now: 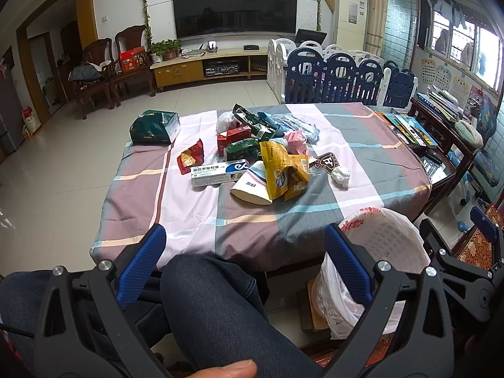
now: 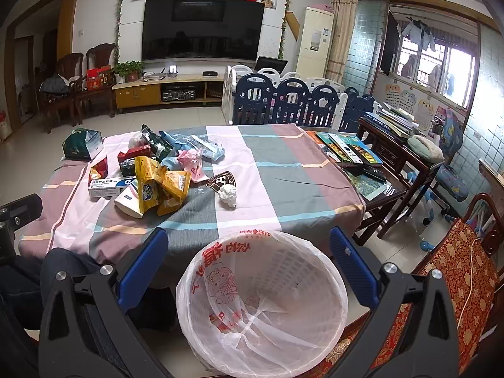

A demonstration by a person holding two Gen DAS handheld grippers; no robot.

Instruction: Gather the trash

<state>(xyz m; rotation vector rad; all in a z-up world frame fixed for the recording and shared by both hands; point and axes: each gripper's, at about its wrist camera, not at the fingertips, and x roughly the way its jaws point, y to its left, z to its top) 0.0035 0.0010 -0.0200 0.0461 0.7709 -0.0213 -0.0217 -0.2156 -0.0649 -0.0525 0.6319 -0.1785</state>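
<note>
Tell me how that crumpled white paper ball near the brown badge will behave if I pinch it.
The crumpled white paper ball probably squashes under the pads, so close fully. It looks very light and lies apart from the pile on the tablecloth, so a nudge may roll it. Both tools are open, well short of it.

Bright daylight from the window (image 2: 453,72); sharp focus, heavy fisheye edge distortion.

White box (image 1: 220,172) printed with Chinese characters and a blue swirl, brown badge (image 1: 328,161) lettered H
</note>
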